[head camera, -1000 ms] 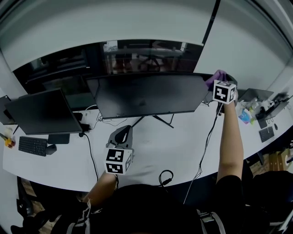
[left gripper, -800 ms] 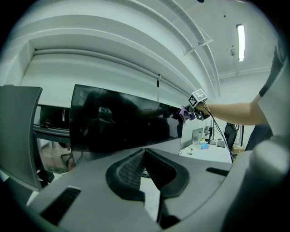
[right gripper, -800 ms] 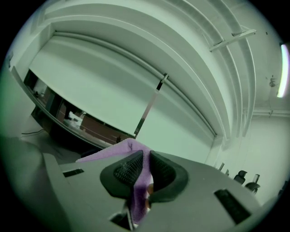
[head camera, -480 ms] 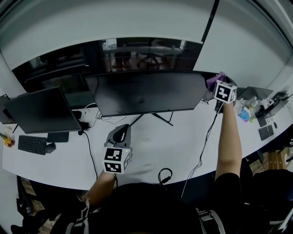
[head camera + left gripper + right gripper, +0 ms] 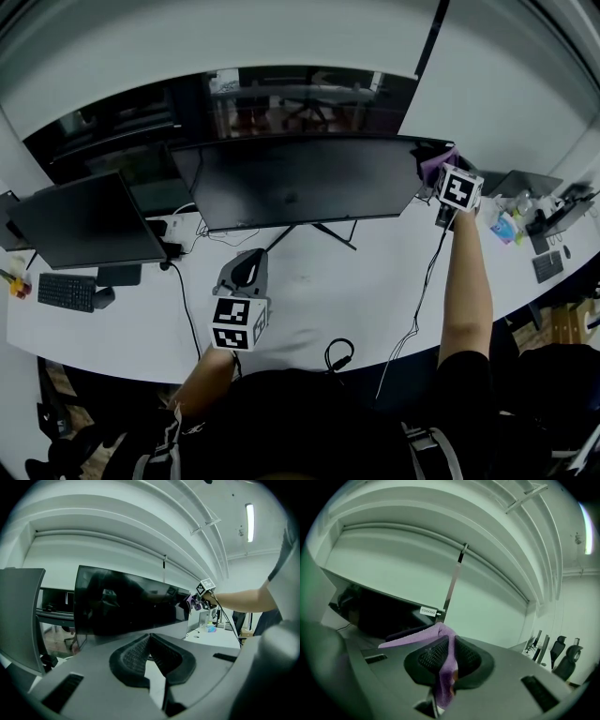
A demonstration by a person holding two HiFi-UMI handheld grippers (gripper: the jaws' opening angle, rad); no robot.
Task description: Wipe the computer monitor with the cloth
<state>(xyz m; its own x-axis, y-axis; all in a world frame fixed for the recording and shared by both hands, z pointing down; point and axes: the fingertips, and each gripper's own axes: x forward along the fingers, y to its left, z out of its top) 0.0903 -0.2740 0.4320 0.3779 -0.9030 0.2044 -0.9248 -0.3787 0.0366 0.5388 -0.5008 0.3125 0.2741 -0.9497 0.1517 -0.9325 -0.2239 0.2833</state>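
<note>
**Head view.** The wide monitor (image 5: pixel 300 183) stands at the back of the white surface (image 5: pixel 309 300). A smaller monitor (image 5: pixel 89 225) and a keyboard (image 5: pixel 64 292) are off to its left. The purple cloth (image 5: pixel 436 161) is at the wide monitor's upper right corner, carried by the right gripper (image 5: pixel 442 172). The right arm is stretched nearly straight, forward and up. The left gripper (image 5: pixel 246 272) hangs low over the surface in front of the monitor's stand, well apart from the screen, with its arm bent close to the body.

**Left gripper view.** The fingers (image 5: pixel 131 656) are closed on each other with nothing between them. Across the room, the cloth (image 5: pixel 190 603) sits against the wide monitor's (image 5: pixel 126 604) far edge.

**Right gripper view.** The fingers (image 5: pixel 424 658) are clamped on the cloth (image 5: pixel 445 665). A fold of it spreads out towards the dark screen (image 5: pixel 375 611). Actual contact with the glass cannot be confirmed here.

**Assessment.** The cloth is in hand and at the corner, so wiping appears to be under way at the screen's right end. No view shows which areas are clean. The broad middle and left of the panel most likely remain to be covered.
</note>
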